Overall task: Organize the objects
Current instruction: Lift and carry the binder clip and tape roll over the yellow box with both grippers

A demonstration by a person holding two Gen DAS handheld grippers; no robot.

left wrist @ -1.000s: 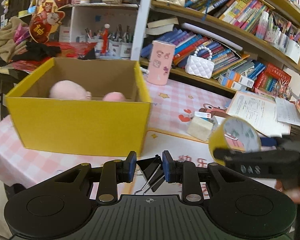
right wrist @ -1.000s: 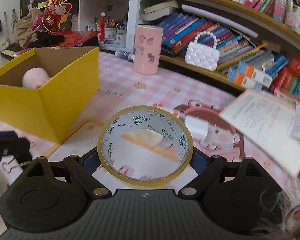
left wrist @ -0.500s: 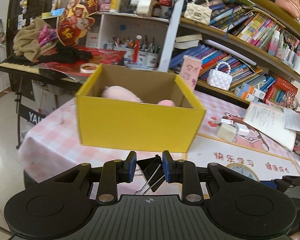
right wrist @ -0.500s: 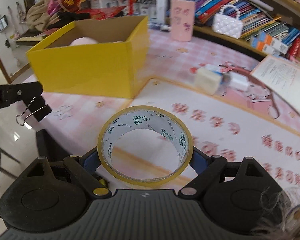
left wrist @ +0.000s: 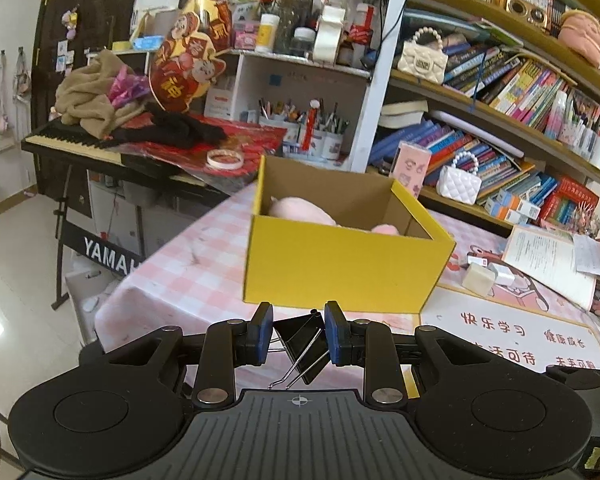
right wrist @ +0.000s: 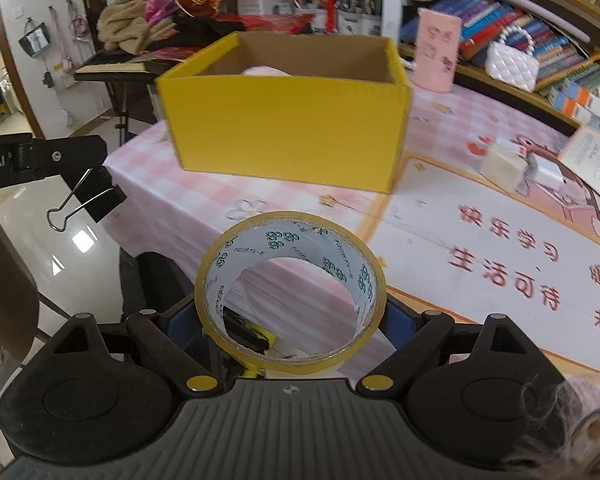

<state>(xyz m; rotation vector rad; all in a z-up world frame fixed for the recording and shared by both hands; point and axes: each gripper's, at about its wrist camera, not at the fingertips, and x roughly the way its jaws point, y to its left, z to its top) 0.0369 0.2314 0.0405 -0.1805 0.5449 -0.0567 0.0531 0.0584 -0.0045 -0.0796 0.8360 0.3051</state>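
Note:
A black binder clip (left wrist: 302, 340) with wire handles is pinched in my left gripper (left wrist: 298, 336), which hangs off the table's near corner, short of the yellow cardboard box (left wrist: 340, 268). The same clip (right wrist: 100, 196) and left gripper show at the left of the right wrist view. My right gripper (right wrist: 292, 320) is shut on a roll of yellowish tape (right wrist: 290, 292), held on edge over the table's front edge. The yellow box (right wrist: 288, 124) stands beyond it, open at the top, with a pink soft toy (left wrist: 300, 210) inside.
A pink checked tablecloth (left wrist: 180, 276) covers the table. A cream block (right wrist: 500, 166) and a white charger lie right of the box, an open book (left wrist: 548, 260) farther right. A pink cylinder (right wrist: 436, 56) stands behind the box. Bookshelves line the back; a keyboard stand with clutter is at left.
Both grippers have drawn back and to the left, away from the box, carrying the clip and the tape. The box now looks smaller and farther off; floor shows at the left.

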